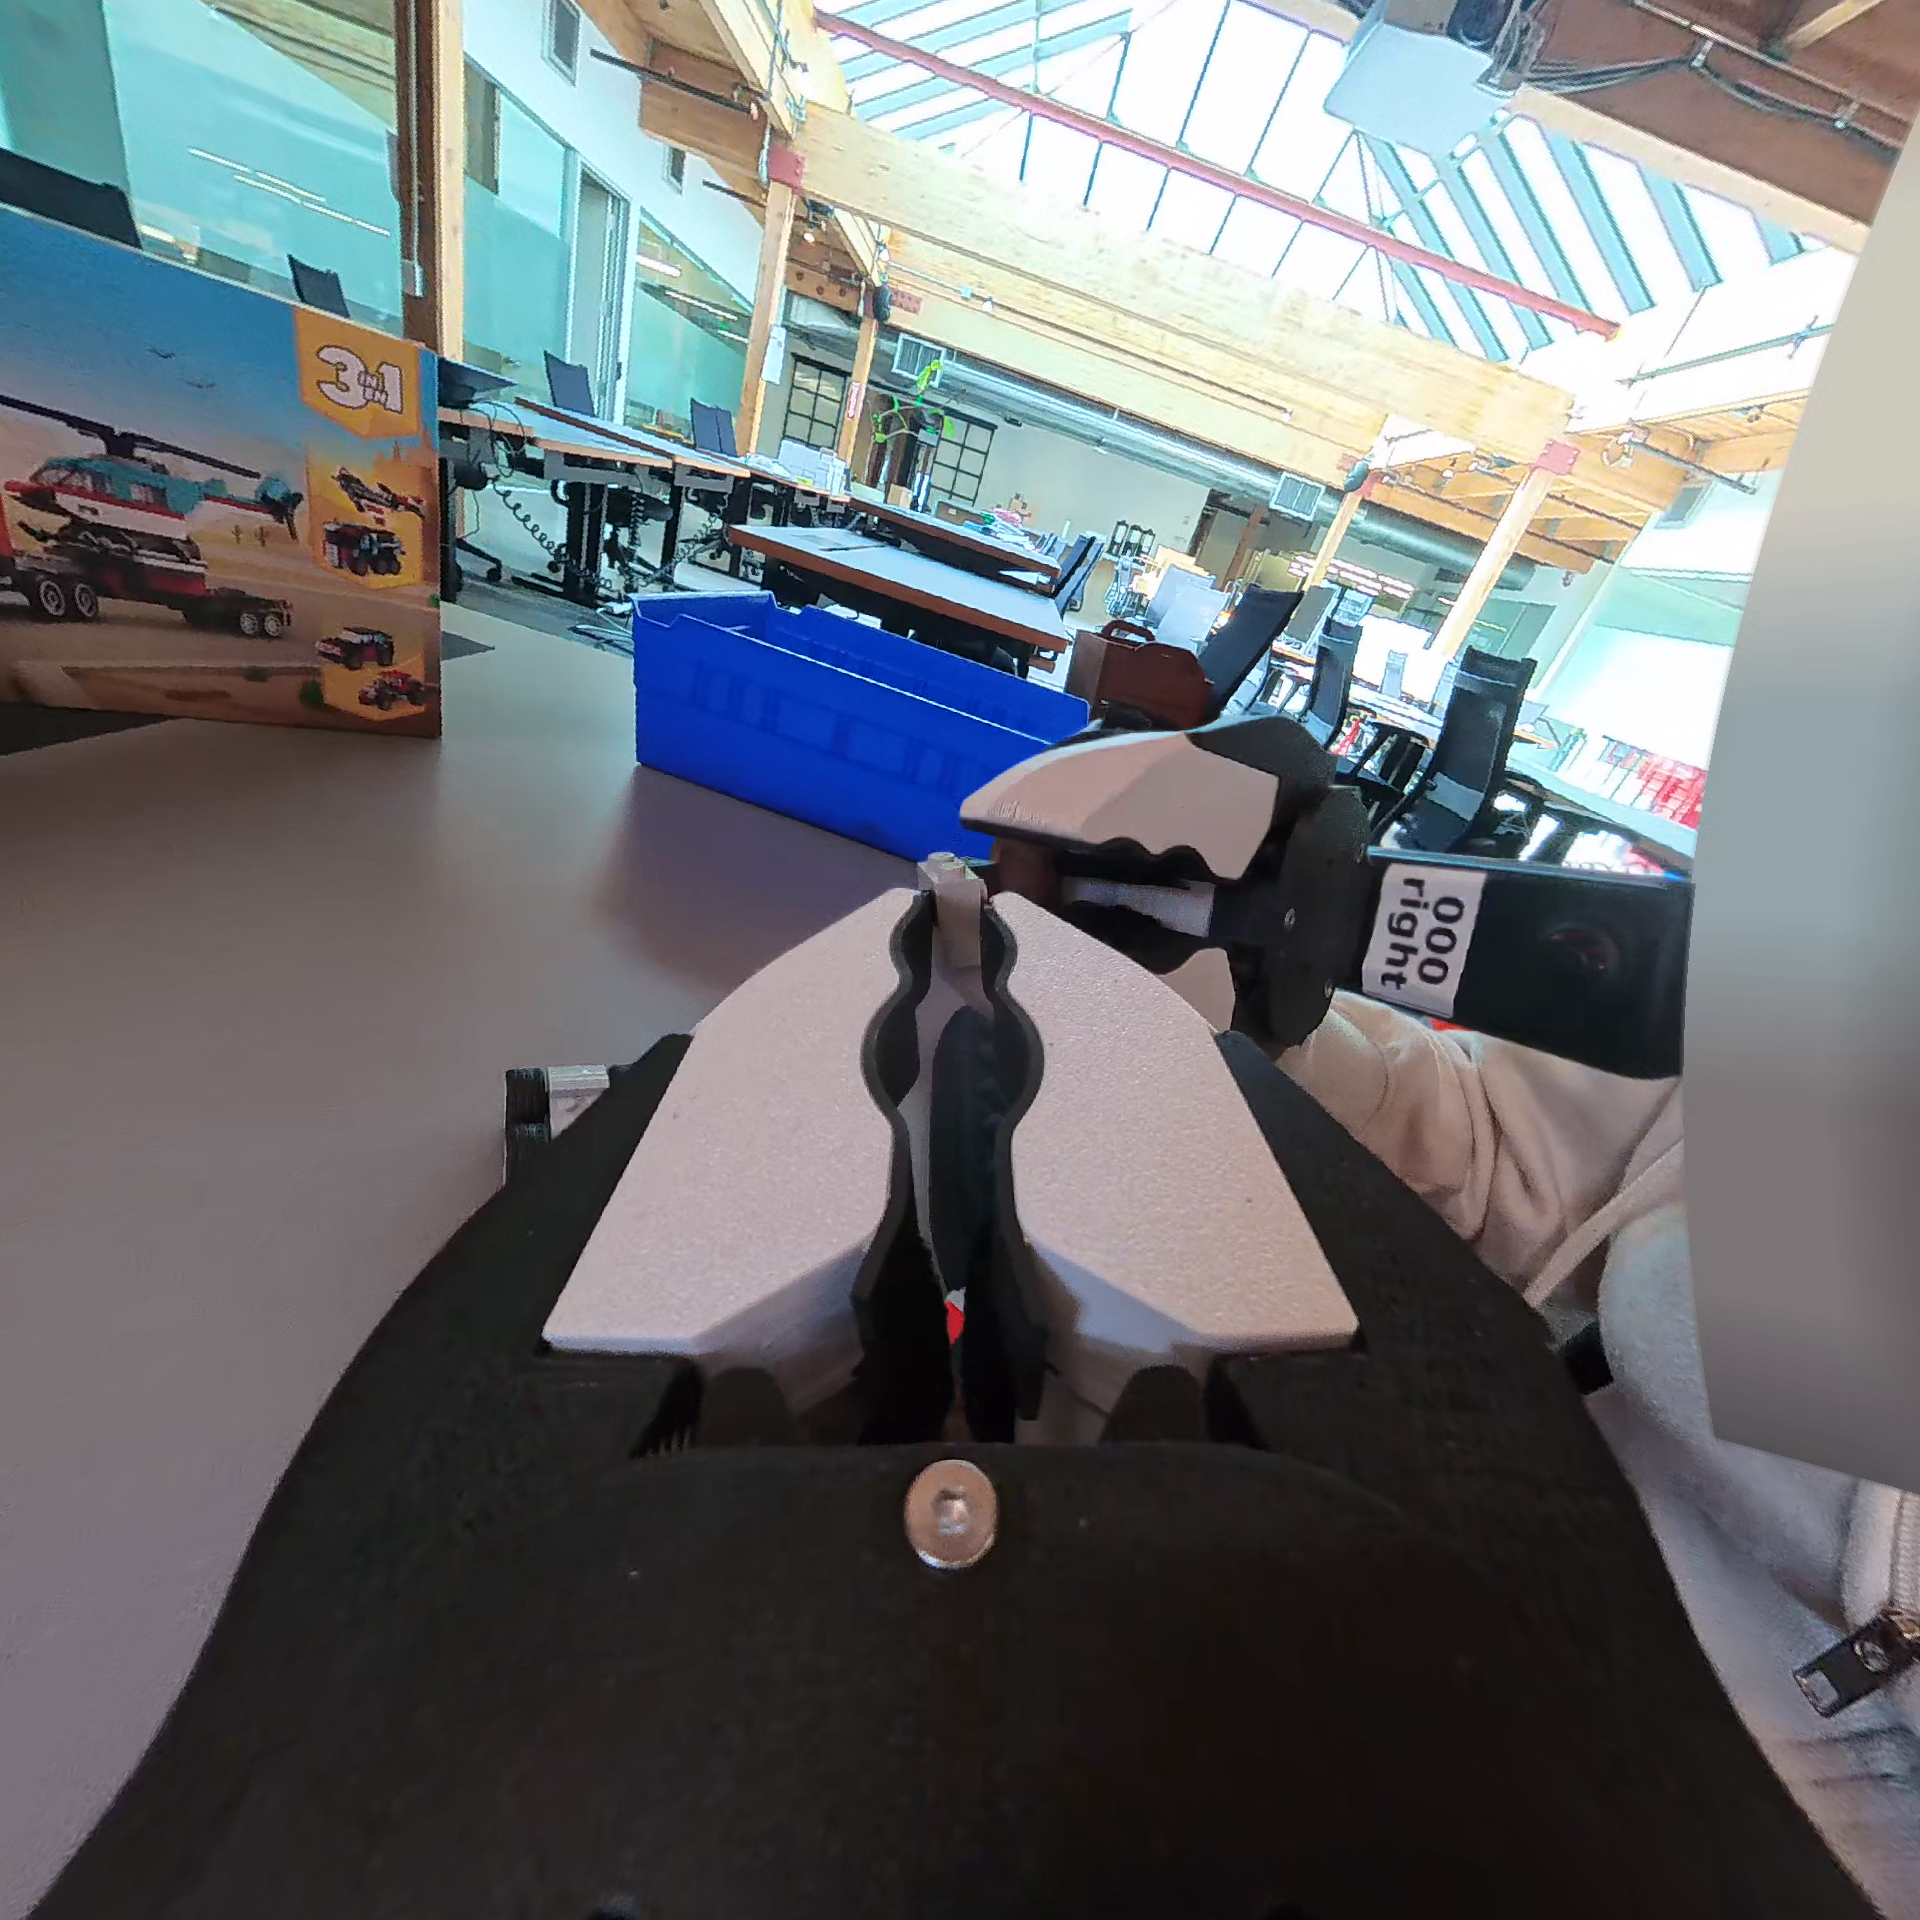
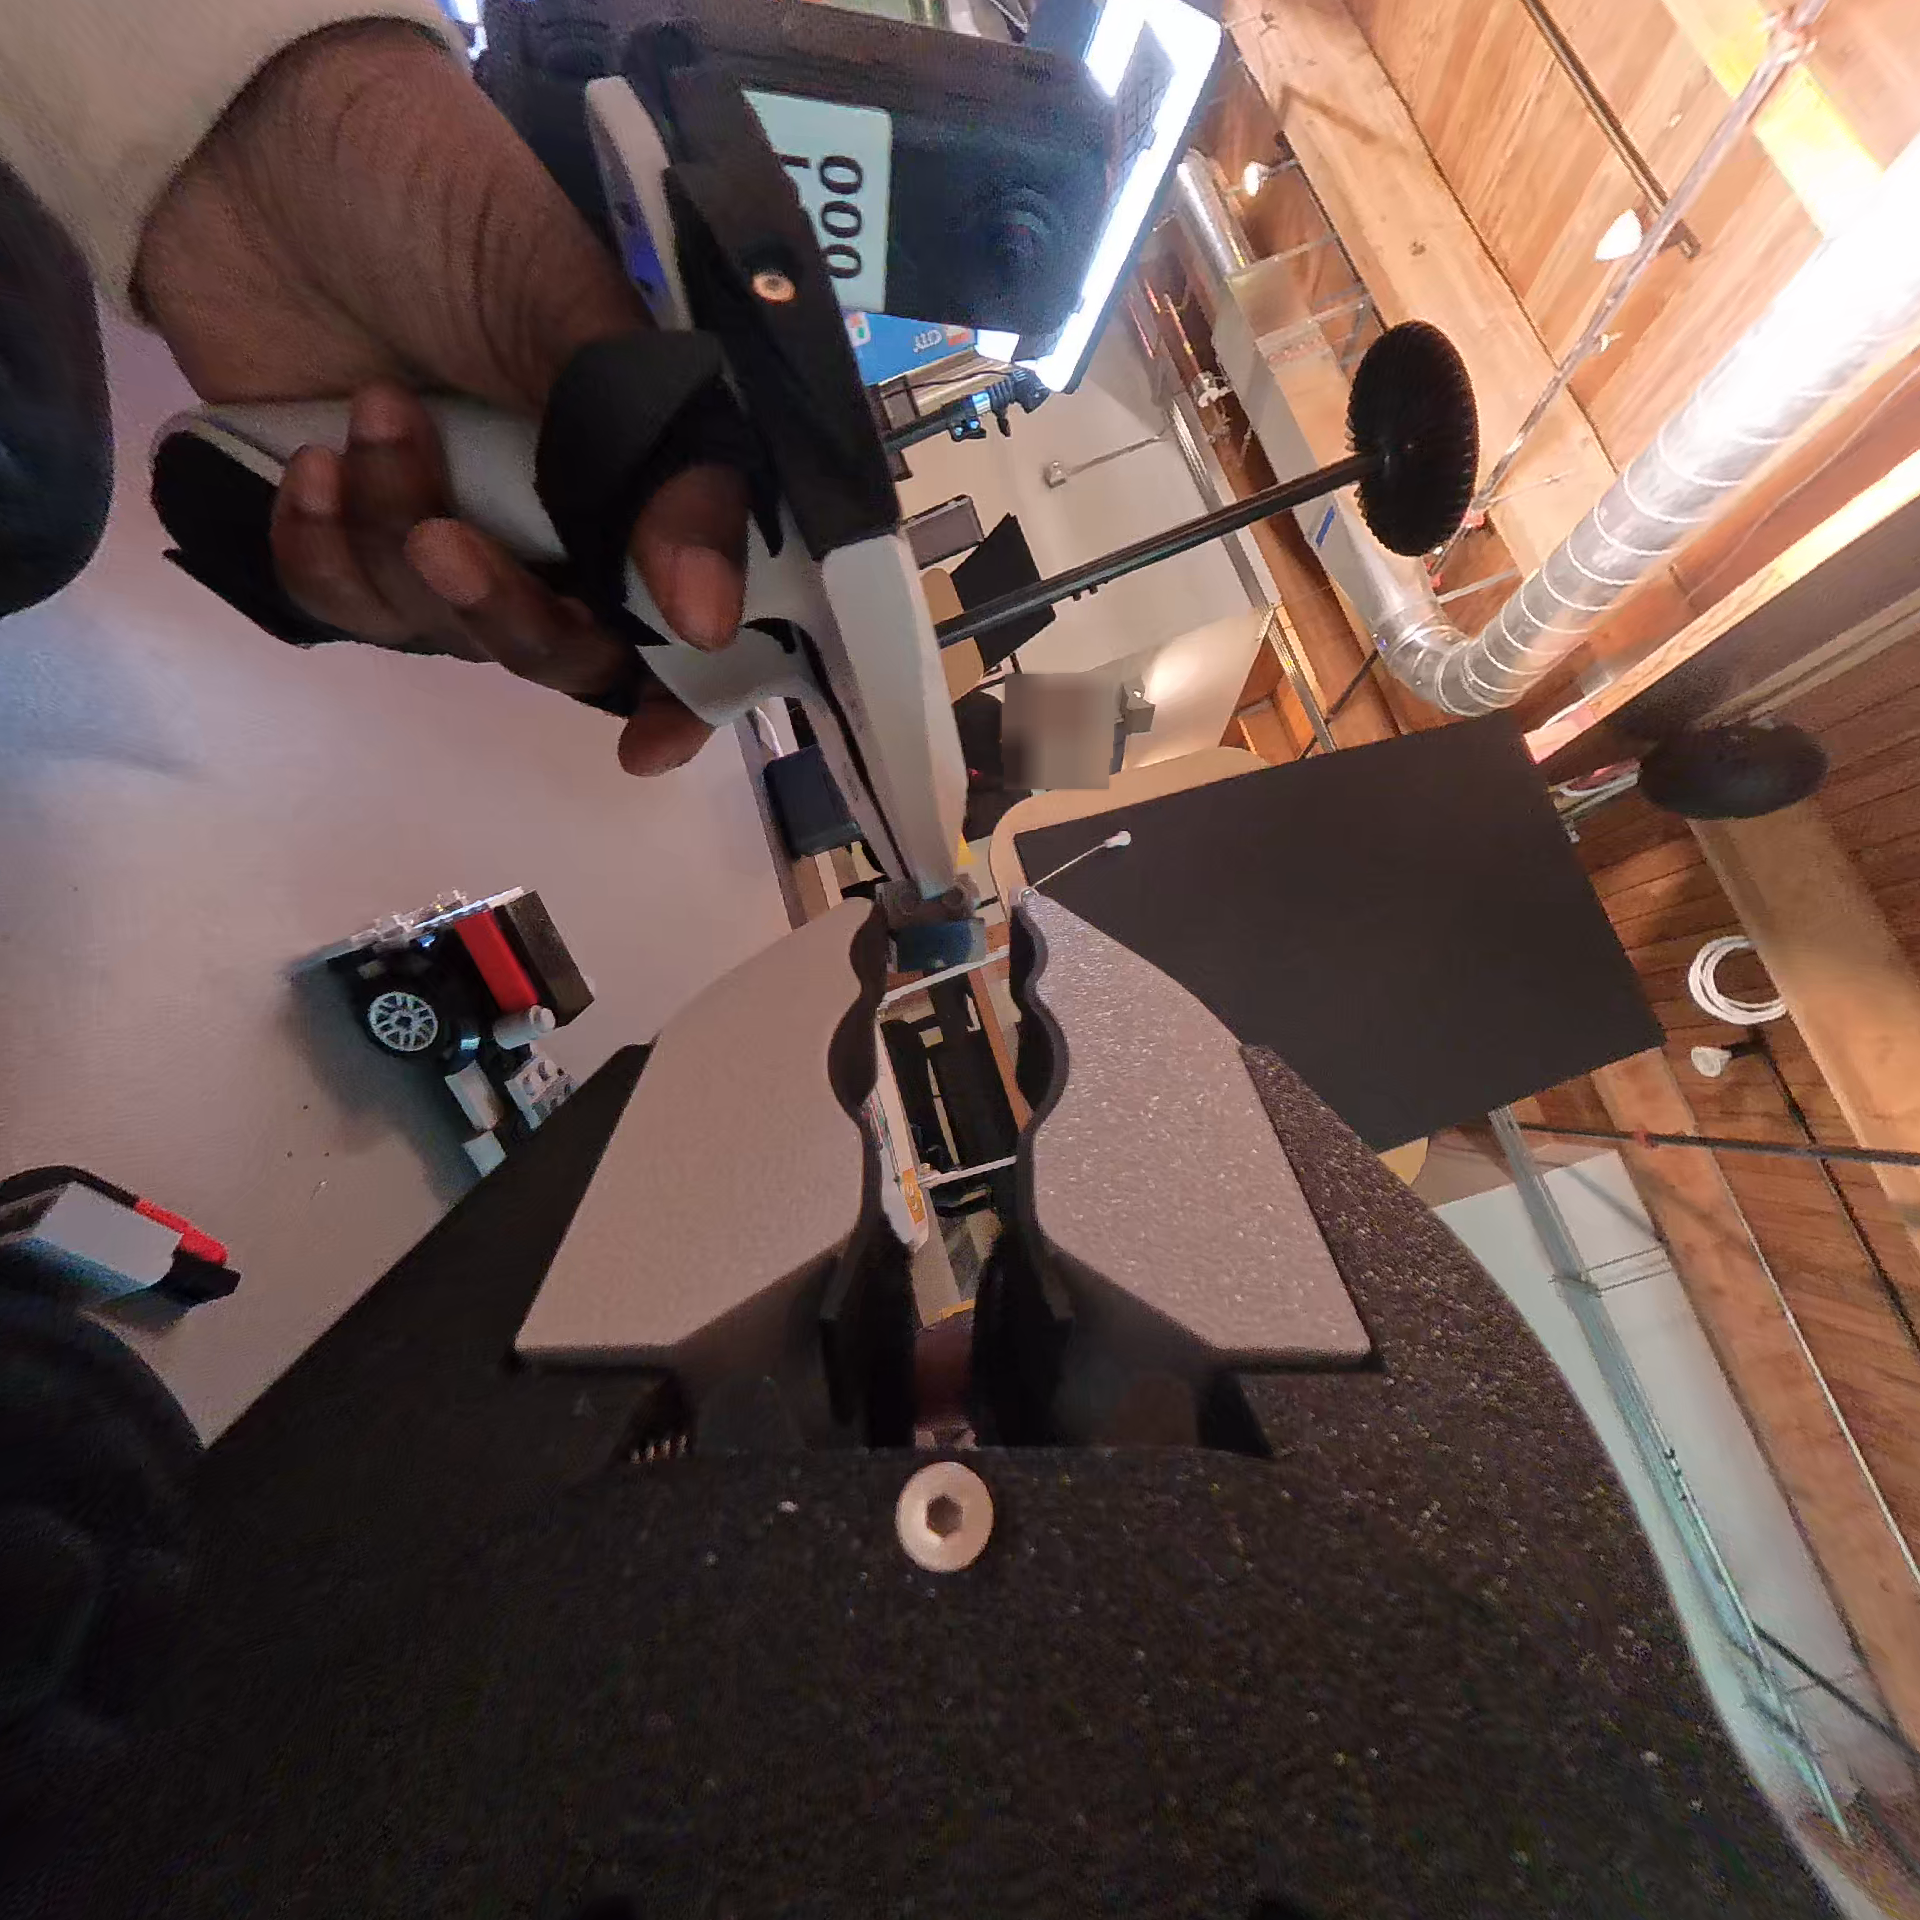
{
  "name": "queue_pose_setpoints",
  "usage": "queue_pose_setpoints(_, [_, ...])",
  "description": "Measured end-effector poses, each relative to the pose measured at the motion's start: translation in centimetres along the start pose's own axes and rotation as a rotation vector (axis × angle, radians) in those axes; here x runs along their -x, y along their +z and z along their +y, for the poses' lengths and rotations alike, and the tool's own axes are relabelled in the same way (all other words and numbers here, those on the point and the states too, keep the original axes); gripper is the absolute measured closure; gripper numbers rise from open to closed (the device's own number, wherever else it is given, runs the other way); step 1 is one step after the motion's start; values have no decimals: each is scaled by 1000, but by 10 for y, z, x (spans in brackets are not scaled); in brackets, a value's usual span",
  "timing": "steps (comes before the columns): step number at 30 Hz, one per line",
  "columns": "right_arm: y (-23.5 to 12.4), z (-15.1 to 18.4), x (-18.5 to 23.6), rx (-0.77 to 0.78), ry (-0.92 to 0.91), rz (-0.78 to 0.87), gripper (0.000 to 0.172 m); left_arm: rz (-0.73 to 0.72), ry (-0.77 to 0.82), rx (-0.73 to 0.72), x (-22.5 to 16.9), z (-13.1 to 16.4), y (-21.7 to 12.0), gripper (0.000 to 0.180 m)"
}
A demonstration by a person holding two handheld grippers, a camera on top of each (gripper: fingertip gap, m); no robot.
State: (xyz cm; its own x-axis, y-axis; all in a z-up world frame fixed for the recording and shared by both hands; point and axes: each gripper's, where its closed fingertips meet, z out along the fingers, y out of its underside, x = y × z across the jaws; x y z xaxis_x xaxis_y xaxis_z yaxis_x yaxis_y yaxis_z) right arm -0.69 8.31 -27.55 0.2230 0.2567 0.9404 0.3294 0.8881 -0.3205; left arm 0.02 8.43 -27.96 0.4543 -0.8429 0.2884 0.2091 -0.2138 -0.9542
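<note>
Grey tabletop [image 1: 312, 987] runs back to a blue bin [image 1: 831, 727] and a toy box [image 1: 208, 540]. Left gripper [image 1: 951, 914] is nearly closed, pinching a small grey brick [image 1: 948, 883]. Right gripper [image 2: 940, 935] stands partly open around a blue piece [image 2: 935, 943] touching that brick; whether it grips, I cannot tell. A half-built toy car [image 2: 457, 987] lies apart.

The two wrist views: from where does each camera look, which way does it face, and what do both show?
Left wrist view: sits behind the left claw, faces along a grey table to a blue bin; a sleeve shows.
Right wrist view: sits behind the right claw, rolled sideways, facing the left claw; the person's hand shows.
Shared: the small grey brick in the left claw, and each other's claw.
</note>
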Motion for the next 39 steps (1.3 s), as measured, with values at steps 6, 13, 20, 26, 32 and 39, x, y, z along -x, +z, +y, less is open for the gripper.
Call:
queue_pose_setpoints(6, [0,-1,-2,17,-8,13,155,3,-59,-28,-1,-3,1,173])
queue_pose_setpoints(13, [-2,-18,-2,-43,-52,47,156,-114,-221,-193,31,-22,-19,172])
queue_pose_setpoints(20, [-24,16,-65,-158,605,132,156,43,-312,-407,29,-57,-44,172])
queue_pose_setpoints(26, [-97,124,-144,238,792,384,156,103,-319,-403,20,-56,-41,173])
queue_pose_setpoints(32, [-229,253,-118,1024,970,392,155,146,-241,-315,3,-46,-27,172])
queue_pose_setpoints(39, [-254,277,-101,1065,1138,390,115,132,-126,-213,-7,-32,-16,172])
